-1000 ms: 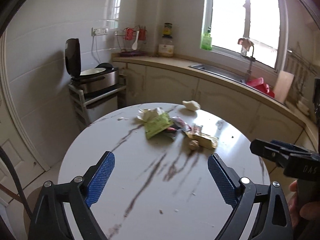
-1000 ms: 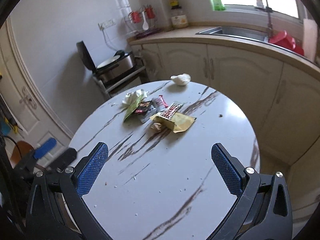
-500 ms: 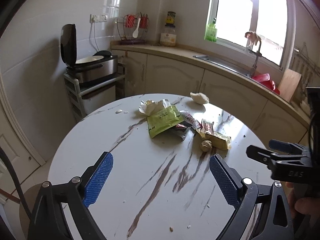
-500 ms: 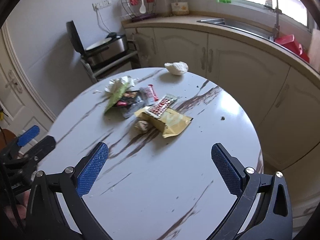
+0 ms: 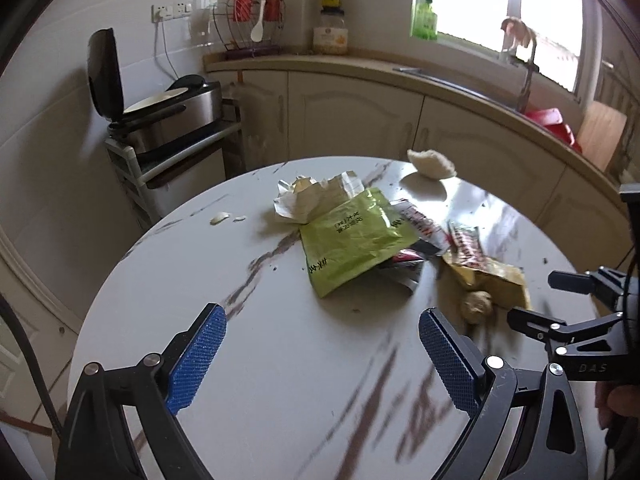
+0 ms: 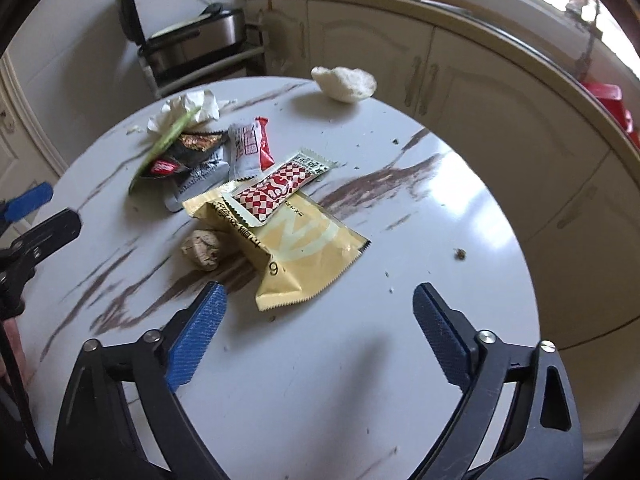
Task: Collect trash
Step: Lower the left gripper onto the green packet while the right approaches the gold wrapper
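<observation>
The right gripper hangs over the round marble table, its jaws spread wide though they have just been closing a little, with nothing between them. Just beyond it lies a yellow packet, whose near corner comes close to the left blue pad. A crumpled brown ball touches the yellow packet on its left side, and a red-and-white checked wrapper lies on top of its far end. Past that wrapper sit a white-and-red sachet, a dark wrapper and a green packet, overlapping. Behind the green packet is crumpled white paper. A pale lump rests alone near the far edge of the table, well apart from the yellow packet. The left gripper is also spread and empty, left of the yellow packet
</observation>
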Demonstrator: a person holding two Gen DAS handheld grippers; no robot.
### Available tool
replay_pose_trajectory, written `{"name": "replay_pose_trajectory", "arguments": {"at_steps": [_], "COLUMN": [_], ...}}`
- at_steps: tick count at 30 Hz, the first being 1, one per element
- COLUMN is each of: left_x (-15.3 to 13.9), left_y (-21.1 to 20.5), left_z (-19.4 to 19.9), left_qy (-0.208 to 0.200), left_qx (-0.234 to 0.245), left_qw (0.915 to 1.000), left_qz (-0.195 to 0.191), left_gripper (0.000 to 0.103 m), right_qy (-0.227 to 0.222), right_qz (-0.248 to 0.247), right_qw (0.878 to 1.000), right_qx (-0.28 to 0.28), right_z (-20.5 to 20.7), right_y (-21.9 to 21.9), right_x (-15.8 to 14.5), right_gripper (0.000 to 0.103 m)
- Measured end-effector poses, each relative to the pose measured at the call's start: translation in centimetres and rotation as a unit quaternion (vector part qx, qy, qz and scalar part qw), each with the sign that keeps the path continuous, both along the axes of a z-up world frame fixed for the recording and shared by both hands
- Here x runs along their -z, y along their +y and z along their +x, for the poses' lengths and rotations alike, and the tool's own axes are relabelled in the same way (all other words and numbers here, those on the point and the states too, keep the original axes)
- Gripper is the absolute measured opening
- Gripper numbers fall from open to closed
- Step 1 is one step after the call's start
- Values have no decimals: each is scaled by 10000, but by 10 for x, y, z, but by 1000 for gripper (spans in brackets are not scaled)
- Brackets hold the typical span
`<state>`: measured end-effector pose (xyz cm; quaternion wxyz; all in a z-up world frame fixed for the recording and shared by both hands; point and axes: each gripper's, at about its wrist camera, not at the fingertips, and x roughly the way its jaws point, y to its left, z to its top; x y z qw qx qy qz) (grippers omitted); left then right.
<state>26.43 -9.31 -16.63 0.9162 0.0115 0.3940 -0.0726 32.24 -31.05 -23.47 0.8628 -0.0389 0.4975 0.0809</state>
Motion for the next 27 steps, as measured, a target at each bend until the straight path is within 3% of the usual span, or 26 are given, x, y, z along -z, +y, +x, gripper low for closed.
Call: {"name": "replay_pose_trajectory", "arguments": {"at_steps": [3, 14, 18, 22, 24, 26, 27], "left_x": [10, 37, 41, 45, 46, 50, 51], "left_y": [-3, -8, -9, -14, -14, -10, -8], "left_z": [18, 68, 81, 89, 96, 104, 108], "left_qy": [55, 158, 167, 137, 157, 332, 395], "left_qx": [55, 254, 288, 440, 548, 627, 659], "left_qw": [9999, 9985, 9980, 9970, 9969, 9968, 9967], "left_qz": [80, 458, 541, 625, 538, 359, 278], "left_gripper": [95, 95, 95, 94, 81, 50, 47], "right_qy": [21, -6, -70, -93, -103, -104, -105], "right_qz": [0, -69, -72, 11, 37, 49, 55], "right_qw": [9999, 9980, 9977, 9977, 9975, 9974, 9974], "right_qx": [-108, -626, -676, -676, -693, -708, -717], "right_z": [11, 31, 26, 23, 23, 23, 23], "right_y": [2, 22, 26, 27, 27, 27, 27], "right_x": [5, 11, 9, 8, 8, 8, 7], "right_gripper": [83, 74, 60, 53, 51, 49, 48]}}
